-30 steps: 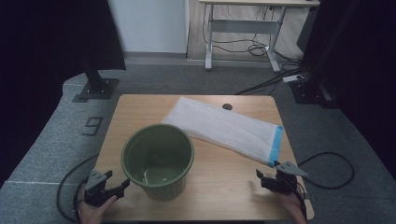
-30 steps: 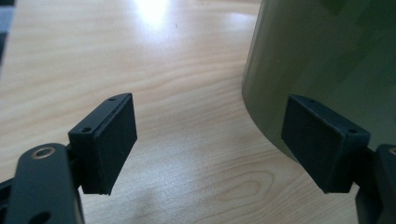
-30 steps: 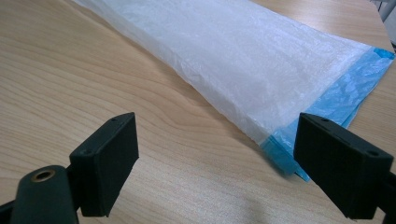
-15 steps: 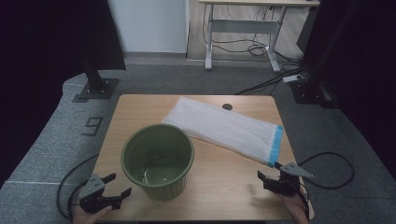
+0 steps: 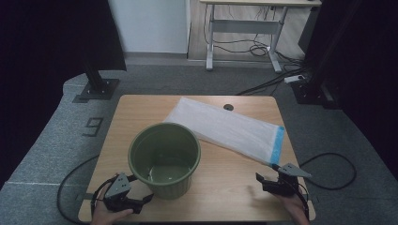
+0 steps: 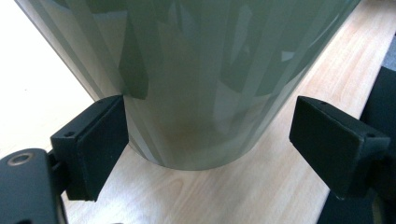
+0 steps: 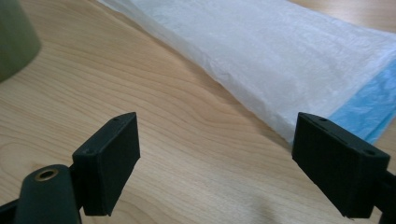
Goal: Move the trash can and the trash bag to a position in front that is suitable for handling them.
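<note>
A green plastic bucket (image 5: 195, 145) stands upright and empty on the wooden table (image 5: 225, 187), left of centre. A white plastic bag (image 5: 230, 131) with a blue end strip (image 5: 278, 145) lies flat behind and to its right. My left gripper (image 5: 143, 202) sits low at the bucket's front left. Its jaws have just been opening and now straddle the bucket's base (image 6: 196, 93): the left pad (image 6: 100, 135) is right at the wall, the right pad stands apart. My right gripper (image 5: 260, 183) rests open near the front right corner, nothing between its jaws (image 7: 217, 123), with the bag (image 7: 280, 60) ahead.
A cable grommet (image 5: 228, 107) sits at the table's far edge. Cables trail off both front corners onto grey carpet. Black stand bases flank the table at the back, and another desk stands farther off.
My left gripper has slid right along the front edge, up to the bucket's base. The right gripper, bucket and bag have stayed put.
</note>
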The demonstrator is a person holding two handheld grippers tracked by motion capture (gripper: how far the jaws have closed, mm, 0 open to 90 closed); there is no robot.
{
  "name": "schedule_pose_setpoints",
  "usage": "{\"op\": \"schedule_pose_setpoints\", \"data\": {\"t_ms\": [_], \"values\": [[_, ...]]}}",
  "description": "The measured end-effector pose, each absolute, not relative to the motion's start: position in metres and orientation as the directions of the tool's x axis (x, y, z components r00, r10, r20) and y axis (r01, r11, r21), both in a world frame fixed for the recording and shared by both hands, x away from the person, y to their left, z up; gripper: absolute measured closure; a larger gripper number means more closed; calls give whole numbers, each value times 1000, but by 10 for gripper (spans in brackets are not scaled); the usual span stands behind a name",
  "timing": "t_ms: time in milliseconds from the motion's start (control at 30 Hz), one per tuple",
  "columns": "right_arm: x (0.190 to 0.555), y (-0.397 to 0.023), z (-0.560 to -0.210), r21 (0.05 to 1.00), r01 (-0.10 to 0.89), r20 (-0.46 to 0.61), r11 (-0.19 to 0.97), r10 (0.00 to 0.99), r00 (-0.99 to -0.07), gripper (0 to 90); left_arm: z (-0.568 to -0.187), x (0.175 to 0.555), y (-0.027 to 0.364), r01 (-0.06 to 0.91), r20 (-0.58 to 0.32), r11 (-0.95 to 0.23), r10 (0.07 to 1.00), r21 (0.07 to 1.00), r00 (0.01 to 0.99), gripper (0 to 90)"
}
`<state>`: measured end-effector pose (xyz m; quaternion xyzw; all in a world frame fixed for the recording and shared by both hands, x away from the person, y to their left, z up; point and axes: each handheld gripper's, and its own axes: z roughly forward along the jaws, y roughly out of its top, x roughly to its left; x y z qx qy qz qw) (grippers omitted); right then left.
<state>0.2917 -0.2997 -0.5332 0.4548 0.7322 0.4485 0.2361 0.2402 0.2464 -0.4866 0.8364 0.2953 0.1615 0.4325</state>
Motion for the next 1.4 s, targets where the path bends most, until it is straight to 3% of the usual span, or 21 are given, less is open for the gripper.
{"op": "schedule_pose_setpoints", "data": {"t_ms": [1400], "values": [[290,-299,-529,876,447,82,181,858,-507,153,-477,328,146,331,10,-470,587,818,809,141]]}}
